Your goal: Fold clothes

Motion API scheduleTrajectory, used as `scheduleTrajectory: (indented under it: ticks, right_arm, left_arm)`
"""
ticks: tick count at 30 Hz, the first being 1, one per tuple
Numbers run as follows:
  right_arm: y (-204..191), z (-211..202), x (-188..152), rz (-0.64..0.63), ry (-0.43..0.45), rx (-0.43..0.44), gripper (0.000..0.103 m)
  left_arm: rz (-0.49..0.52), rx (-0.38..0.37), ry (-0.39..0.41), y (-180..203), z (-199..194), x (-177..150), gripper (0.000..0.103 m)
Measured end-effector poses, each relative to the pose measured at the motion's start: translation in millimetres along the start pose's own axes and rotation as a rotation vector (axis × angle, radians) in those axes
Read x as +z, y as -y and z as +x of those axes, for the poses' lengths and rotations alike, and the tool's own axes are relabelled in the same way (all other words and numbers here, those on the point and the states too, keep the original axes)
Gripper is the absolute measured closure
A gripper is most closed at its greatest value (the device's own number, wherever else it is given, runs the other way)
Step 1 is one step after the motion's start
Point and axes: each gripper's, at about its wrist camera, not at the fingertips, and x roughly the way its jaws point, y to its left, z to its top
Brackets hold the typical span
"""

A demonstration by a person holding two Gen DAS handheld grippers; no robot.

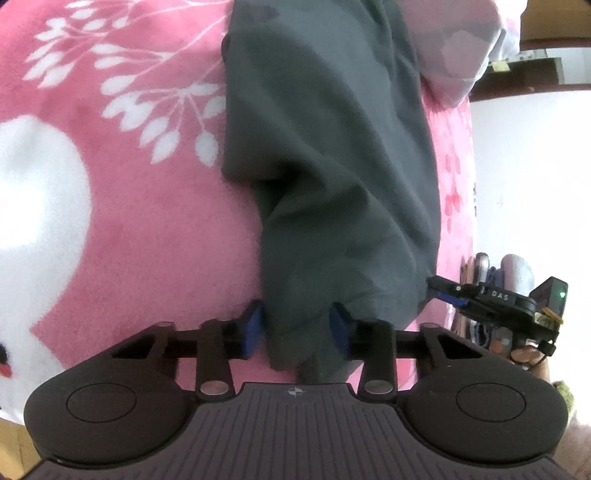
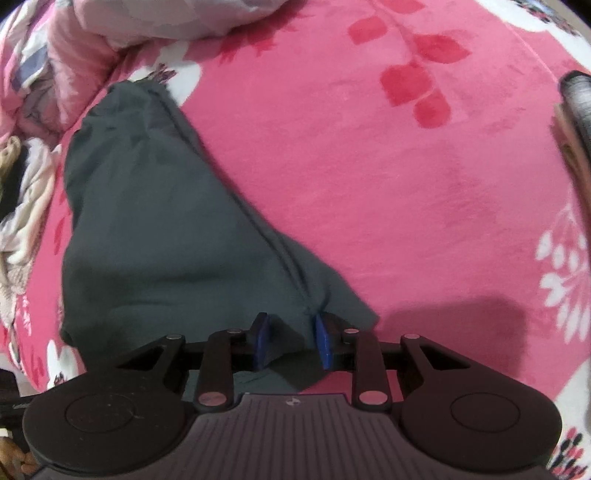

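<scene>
Left gripper: the left gripper [image 1: 299, 330] has its 2 blue pads [image 1: 253, 328] set on either side of a bunched corner of the dark grey garment [image 1: 325, 147]; the cloth fills the gap, so it looks pinched, not loose.
Right gripper: the right gripper [image 2: 291, 341] has its pads [image 2: 323, 343] around the garment's other near corner, on the stitched seam, apparently clamped as well. From the left camera it shows at about 3 o'clock, biting the hem.
Garment: the near end is lifted and gathered between the 2 grippers; the rest runs away toward 12 o'clock, lying fairly flat on the pink floral blanket [image 1: 122, 206], with soft creases.
Far end: its far edge lies near a heap of pale bedding [image 2: 122, 22] at about 11 o'clock in the right view.
Progress: early, I'd judge. 2 corners are in hand, but I can't see a finished fold.
Left to do: probably carry the near edge over toward the far edge, lay it down, then fold again and smooth.
Other clothes: whether more items wait is hard to say; only rumpled fabric at the far left edge.
</scene>
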Motion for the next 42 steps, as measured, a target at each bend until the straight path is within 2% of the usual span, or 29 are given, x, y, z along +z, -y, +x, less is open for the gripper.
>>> scheduleTrajectory:
  ticks: [1,2,7,13,17,21,29,33,34,36,37,38,39,40,42]
  right_arm:
    - [-3,-1,0,-0.015,0.002,0.000,0.097]
    - [-6,-4,0,-0.031,0.010,-0.007,0.098]
    - [-20,-19,2,-0.089,0.049,-0.028,0.100]
    - [-30,-42,10,-0.138,0.068,-0.054,0.101]
    - [-29,-52,14,-0.181,0.067,-0.109,0.101]
    - [-24,-50,14,-0.204,0.050,-0.159,0.101]
    - [-20,-21,6,-0.239,0.019,-0.207,0.101]
    - [-14,-1,-1,-0.269,-0.032,-0.297,0.096]
    - [-12,1,-3,-0.264,-0.041,-0.322,0.096]
    - [-10,-10,-6,-0.237,-0.014,-0.342,0.096]
    - [-13,-21,-6,-0.229,0.022,-0.333,0.095]
    - [-15,-32,-6,-0.221,0.058,-0.324,0.093]
    - [-20,-42,-5,-0.221,0.095,-0.313,0.086]
    - [-29,-50,-2,-0.244,0.135,-0.296,0.073]
    - [-54,-61,6,-0.313,0.219,-0.258,0.058]
  left_arm:
    - [0.007,0.003,0.001,2,0,0,0.084]
    - [0.014,0.004,0.003,3,-2,0,0.090]
    - [0.027,-0.010,0.025,12,-17,-3,0.101]
    - [0.001,-0.097,0.064,31,-41,-8,0.103]
    - [0.022,-0.119,0.043,42,-36,-18,0.103]
    - [0.038,-0.072,-0.033,39,-7,-29,0.103]
    - [0.141,0.031,-0.092,31,22,-29,0.103]
    - [0.169,0.074,-0.147,30,32,-28,0.103]
    - [0.165,0.083,-0.165,30,34,-27,0.100]
    - [0.162,0.090,-0.171,31,29,-27,0.084]
    - [0.170,0.094,-0.153,32,22,-26,0.076]
    - [0.180,0.097,-0.129,34,14,-26,0.075]
    - [0.194,0.100,-0.105,35,6,-24,0.074]
    - [0.208,0.103,-0.080,35,-3,-22,0.072]
    - [0.238,0.120,-0.032,41,-14,-17,0.066]
